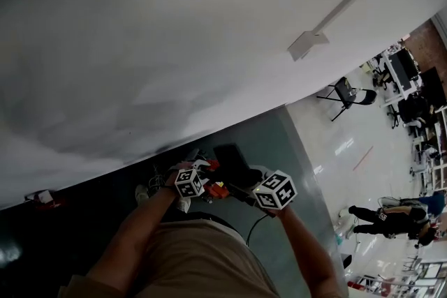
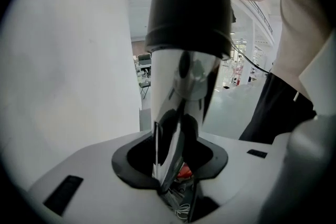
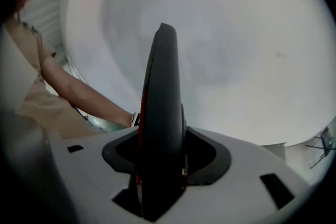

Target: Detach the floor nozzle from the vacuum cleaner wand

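In the head view both grippers are held close to my body with the vacuum parts between them. My left gripper [image 1: 200, 186] [image 2: 176, 186] is shut on the narrow lower end of a white wand piece [image 2: 176, 92], which runs up into a black collar [image 2: 191, 2]. My right gripper [image 1: 257, 192] [image 3: 160, 186] is shut on the black floor nozzle [image 1: 234, 165] [image 3: 161, 107], a flat slab with a red edge standing upright between the jaws. Small red parts [image 1: 218, 189] show between the two marker cubes. Where the wand and the nozzle meet is hidden.
A white wall [image 1: 174, 45] with a small wall box [image 1: 307, 45] fills most of the head view. Grey-green floor [image 1: 279, 143] lies below. A folding chair [image 1: 347, 93], desks [image 1: 408, 80] and another person [image 1: 391, 216] are far to the right. A cable [image 1: 255, 225] hangs by my waist.
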`<state>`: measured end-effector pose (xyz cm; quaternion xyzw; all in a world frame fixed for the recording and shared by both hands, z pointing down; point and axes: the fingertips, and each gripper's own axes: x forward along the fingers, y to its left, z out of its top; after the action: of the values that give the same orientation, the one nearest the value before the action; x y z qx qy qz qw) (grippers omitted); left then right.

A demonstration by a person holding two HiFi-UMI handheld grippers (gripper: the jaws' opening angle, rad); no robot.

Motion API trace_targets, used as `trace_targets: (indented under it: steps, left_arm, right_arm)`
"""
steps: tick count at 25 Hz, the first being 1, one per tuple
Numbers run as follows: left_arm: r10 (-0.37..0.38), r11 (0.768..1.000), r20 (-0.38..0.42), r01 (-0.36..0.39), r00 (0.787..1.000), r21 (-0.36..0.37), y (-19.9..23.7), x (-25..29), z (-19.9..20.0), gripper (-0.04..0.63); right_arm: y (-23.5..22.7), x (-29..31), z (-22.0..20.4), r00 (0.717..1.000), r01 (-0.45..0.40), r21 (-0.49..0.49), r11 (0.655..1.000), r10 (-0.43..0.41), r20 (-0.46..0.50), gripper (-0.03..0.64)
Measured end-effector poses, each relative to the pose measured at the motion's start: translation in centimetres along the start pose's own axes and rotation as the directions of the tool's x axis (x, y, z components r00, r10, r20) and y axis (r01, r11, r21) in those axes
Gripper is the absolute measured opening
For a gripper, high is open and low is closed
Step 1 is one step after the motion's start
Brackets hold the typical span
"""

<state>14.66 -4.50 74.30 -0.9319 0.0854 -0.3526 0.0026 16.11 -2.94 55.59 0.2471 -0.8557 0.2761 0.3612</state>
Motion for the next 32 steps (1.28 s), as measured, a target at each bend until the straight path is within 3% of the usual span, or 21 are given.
trace_targets:
  steps: [2,5,9,13,17,21,24,27,30,32]
  left_arm:
    - [0.004,1.0,0.0,-0.004,1.0,-0.013,0.2,0.4,0.3,0.135]
    - [-0.014,1.0,-0.009,0.014,1.0,0.013,0.4,0.4,0.0,0.135]
    - [-0.008,1.0,0.004,0.008,1.0,0.003,0.0,-0.1,0.2,0.135]
    - [-0.027,1.0,0.009,0.027,1.0,0.015,0.1,0.2,-0.1,0.135]
    - [-0.028,1.0,0.012,0.028,1.0,0.008,0.1,0.4,0.2,0.135]
    - [-0.043,0.999,-0.004,0.043,0.999,0.029,-0.2,0.6,0.0,0.137]
    - [-0.029,1.0,-0.004,0.029,1.0,-0.003,-0.3,0.9,0.5,0.135]
    - [-0.044,0.999,-0.016,0.045,0.999,0.028,-0.4,0.6,0.3,0.136]
    - [-0.037,0.999,-0.001,0.037,0.999,0.014,-0.5,0.5,0.6,0.135]
    - [-0.044,0.999,-0.01,0.044,0.999,0.02,-0.1,0.8,0.5,0.135]
  right_arm:
    - [-1.3,-0.4,0.1,1.0,-0.002,0.029,1.0,0.001,0.01,0.229]
    - [0.2,-0.1,0.3,0.992,0.113,-0.035,0.993,-0.115,-0.046,0.229]
    - [-0.4,-0.6,0.2,1.0,0.014,0.027,1.0,-0.014,0.02,0.227]
    - [0.4,-0.3,0.4,0.994,0.101,-0.033,0.994,-0.102,-0.035,0.227]
    - [-0.8,-0.9,0.1,0.999,0.026,0.054,0.998,-0.027,0.025,0.227]
    - [-0.1,-0.7,0.0,0.995,0.094,-0.022,0.995,-0.094,-0.026,0.227]
    - [-0.8,-1.2,-0.3,0.997,0.076,0.019,0.997,-0.075,-0.014,0.227]
    - [0.1,-1.4,-0.1,0.994,0.106,-0.023,0.994,-0.107,-0.039,0.227]
    - [-0.9,-1.7,-0.1,0.998,0.065,0.014,0.998,-0.064,-0.008,0.227]
    - [-1.1,-1.6,0.3,0.994,0.108,0.006,0.994,-0.108,-0.023,0.227]
